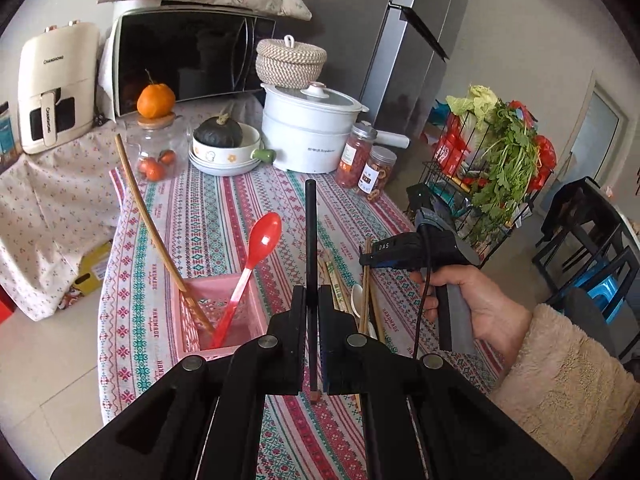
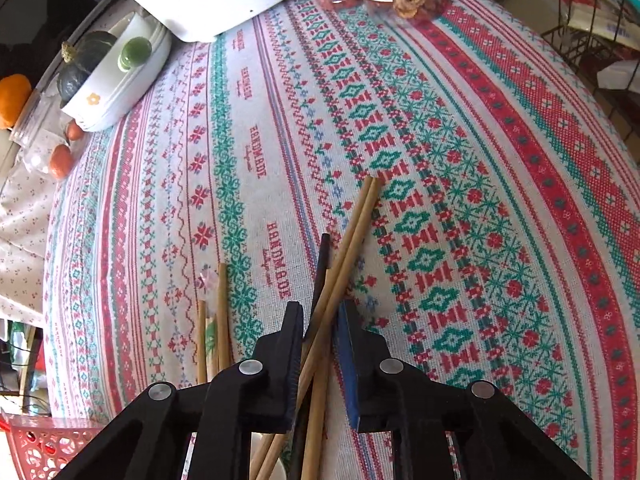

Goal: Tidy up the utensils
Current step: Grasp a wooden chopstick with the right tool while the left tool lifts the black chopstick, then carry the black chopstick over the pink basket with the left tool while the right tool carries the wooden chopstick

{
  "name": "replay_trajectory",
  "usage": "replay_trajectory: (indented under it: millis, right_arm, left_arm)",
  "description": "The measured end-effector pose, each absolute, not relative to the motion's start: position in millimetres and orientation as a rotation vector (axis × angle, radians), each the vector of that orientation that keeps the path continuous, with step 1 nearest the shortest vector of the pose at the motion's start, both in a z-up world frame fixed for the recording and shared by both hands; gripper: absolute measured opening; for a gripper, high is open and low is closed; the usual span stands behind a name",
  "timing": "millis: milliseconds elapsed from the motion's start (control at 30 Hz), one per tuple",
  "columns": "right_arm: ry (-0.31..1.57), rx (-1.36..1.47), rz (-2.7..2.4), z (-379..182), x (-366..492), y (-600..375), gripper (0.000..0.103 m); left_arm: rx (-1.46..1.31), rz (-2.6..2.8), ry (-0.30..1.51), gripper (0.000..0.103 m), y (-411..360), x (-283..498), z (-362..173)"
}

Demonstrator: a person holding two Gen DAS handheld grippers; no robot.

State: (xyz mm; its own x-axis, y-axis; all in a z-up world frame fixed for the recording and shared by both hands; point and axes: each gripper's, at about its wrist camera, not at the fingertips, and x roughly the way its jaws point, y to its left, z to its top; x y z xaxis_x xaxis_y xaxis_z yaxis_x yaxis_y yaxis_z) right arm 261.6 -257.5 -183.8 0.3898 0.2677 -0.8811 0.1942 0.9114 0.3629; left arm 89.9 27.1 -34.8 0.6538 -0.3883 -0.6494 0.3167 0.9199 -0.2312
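left gripper (image 1: 311, 312): pinched a thin black chopstick (image 1: 311, 240)
right gripper (image 2: 320, 332): jaws around the tan wooden chopsticks (image 2: 352, 236), grip unclear

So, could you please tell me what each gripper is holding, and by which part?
The left gripper clamps a black chopstick near its lower end. The right gripper straddles tan wooden chopsticks mid-length; whether it grips them is unclear.

The left gripper (image 1: 311, 300) points forward and down over the table, its jaws clamped on a black chopstick (image 1: 311, 240) that stands up between them. The right gripper (image 2: 320, 328), held in a bare hand (image 1: 476, 304) with a fluffy beige sleeve (image 1: 560, 376), tilts steeply down toward the table's right edge. Its jaws sit narrow around wooden chopsticks (image 2: 344, 248); whether the pads press them is unclear.
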Motion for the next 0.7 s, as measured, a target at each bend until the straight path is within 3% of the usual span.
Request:
replay_trajectory:
  millis: [167, 700]
  right_arm:
    - [1.184, 0.463, 0.062, -176.3, 253.2, -261.0, 0.009]
    - [0.952, 0.440, 0.194, -88.6, 182.3, -276.9, 0.008]
  left_arm:
    - [-0.115, -0.392, 0.750, 0.005, 36.1, 87.8, -31.5]
    - [-0.133, -0.389, 0.639, 0.005, 34.3, 66.9, -0.6]
